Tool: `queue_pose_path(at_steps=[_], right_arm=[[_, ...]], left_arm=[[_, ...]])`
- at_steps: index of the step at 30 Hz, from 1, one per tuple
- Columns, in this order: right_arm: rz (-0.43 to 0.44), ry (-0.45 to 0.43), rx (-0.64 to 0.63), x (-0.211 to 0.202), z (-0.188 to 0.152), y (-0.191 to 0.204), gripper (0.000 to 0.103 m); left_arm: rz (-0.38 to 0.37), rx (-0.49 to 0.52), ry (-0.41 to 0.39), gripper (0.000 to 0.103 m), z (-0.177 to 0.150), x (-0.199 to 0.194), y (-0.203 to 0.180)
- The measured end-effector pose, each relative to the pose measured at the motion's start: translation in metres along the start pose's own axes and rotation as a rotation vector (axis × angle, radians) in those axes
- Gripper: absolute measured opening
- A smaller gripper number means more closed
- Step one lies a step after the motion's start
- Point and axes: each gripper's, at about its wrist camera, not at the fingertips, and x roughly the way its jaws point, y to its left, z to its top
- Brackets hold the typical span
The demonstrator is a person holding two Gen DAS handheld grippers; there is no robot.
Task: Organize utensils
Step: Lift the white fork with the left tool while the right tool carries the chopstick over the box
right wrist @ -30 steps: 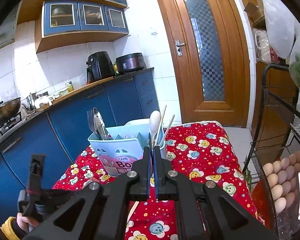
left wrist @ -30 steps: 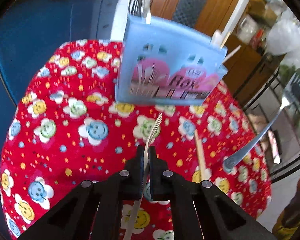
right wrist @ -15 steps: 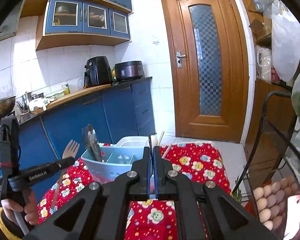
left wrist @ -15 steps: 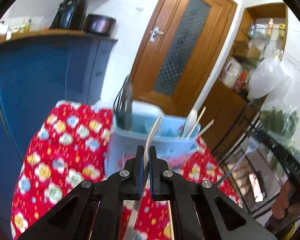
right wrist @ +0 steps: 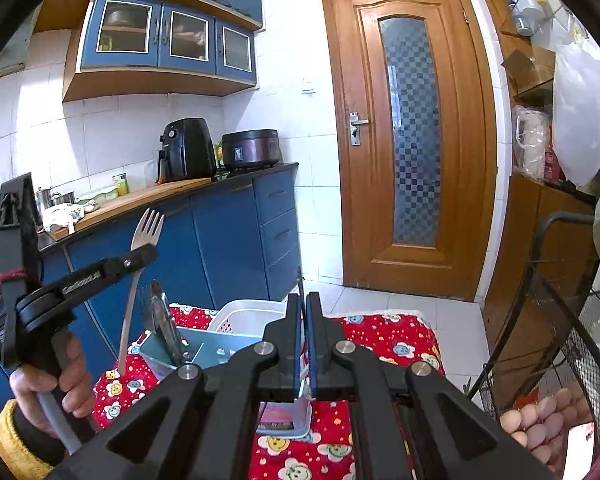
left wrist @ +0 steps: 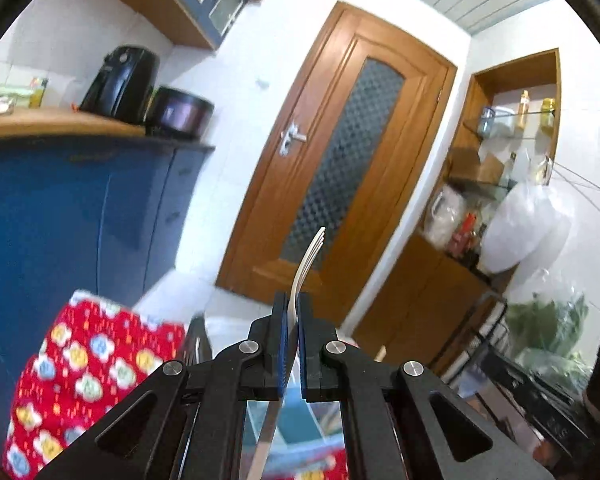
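My left gripper [left wrist: 293, 304] is shut on a steel fork [left wrist: 309, 254], tines up. In the right wrist view the same gripper [right wrist: 140, 256] holds the fork [right wrist: 138, 264] upright, high over the left end of the light blue utensil caddy [right wrist: 188, 346]. The caddy stands on the red flowered cloth [right wrist: 396, 344] and holds several metal utensils [right wrist: 162, 326] at its left end. My right gripper [right wrist: 304, 300] is shut on a thin utensil handle, seen edge-on, its far end hidden. The caddy shows only partly below the left fingers [left wrist: 300, 420].
A white plastic basket [right wrist: 248, 314] sits behind the caddy. Blue cabinets [right wrist: 236, 236] with an air fryer [right wrist: 184, 150] and cooker stand to the left. A wire rack [right wrist: 560, 320] with eggs [right wrist: 540, 420] is at the right. A wooden door [right wrist: 412, 140] is behind.
My left gripper has lifted the fork off the cloth, raised it above the caddy and tilted it upright. My right gripper has risen a little, still shut.
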Motion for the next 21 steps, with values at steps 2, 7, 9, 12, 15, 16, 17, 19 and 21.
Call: queue_pose_path(at_steps=[2,7,9,12,15,16,17,19,21], right_arm=[[-0.001,-0.001,-0.013,0.003,0.002,0.0,0.004],[-0.019,-0.008,-0.044,0.014,0.007,0.001,0.004],[-0.025,-0.011,-0.049,0.018,0.009,0.001,0.004],[-0.03,-0.012,-0.054,0.025,0.013,0.002,0.004],[-0.037,-0.017,-0.058,0.031,0.018,0.002,0.004],[-0.039,-0.02,-0.058,0.033,0.019,0.002,0.004],[-0.039,-0.023,-0.06,0.034,0.021,0.003,0.004],[-0.04,-0.029,-0.064,0.037,0.023,0.004,0.004],[-0.048,-0.039,-0.071,0.039,0.025,0.006,0.004]], left_arm=[[0.004,0.003,-0.026,0.004,0.002,0.006,-0.001],[0.01,-0.028,-0.078,0.004,0.004,0.025,0.008],[0.003,-0.051,-0.095,0.004,0.004,0.033,0.015],[-0.002,-0.071,-0.117,0.004,0.003,0.042,0.022],[-0.004,-0.085,-0.147,0.004,-0.001,0.048,0.03],[-0.005,-0.09,-0.15,0.004,-0.002,0.05,0.032],[-0.004,-0.094,-0.149,0.004,-0.004,0.052,0.034],[0.001,-0.095,-0.145,0.004,-0.01,0.055,0.037],[0.004,-0.091,-0.143,0.004,-0.016,0.056,0.038]])
